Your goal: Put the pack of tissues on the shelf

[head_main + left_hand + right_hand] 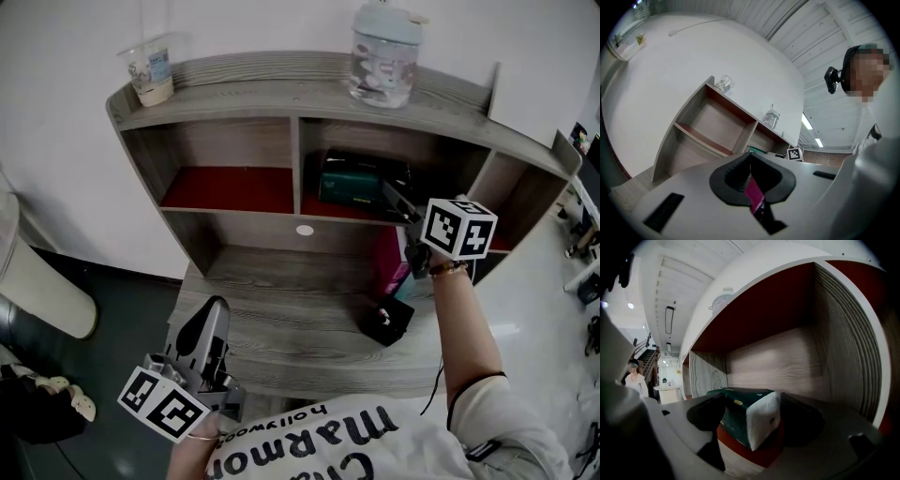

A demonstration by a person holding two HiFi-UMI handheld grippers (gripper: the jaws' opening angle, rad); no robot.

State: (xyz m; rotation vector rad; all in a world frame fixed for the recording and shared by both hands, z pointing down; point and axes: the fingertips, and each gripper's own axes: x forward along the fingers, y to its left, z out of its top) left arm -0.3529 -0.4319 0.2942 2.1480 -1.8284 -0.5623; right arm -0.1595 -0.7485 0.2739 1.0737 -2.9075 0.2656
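The dark green pack of tissues (361, 178) lies on the red floor of the shelf unit's (295, 131) middle upper compartment. In the right gripper view the pack (740, 404) shows its white end toward the camera and rests on the red board. My right gripper (400, 204) reaches into that compartment at the pack's right end. Its jaws (753, 412) stand wide on either side of the pack's near end, and I see no squeeze on it. My left gripper (214, 309) hangs low at the desk's front left, shut and empty (749, 158).
On the unit's top stand a plastic cup (150, 75) and a glass jar (382, 56). A magenta item (392, 262) and a black object (387, 319) sit on the desk surface (281, 300) below the right arm. The left red compartment (230, 187) holds nothing.
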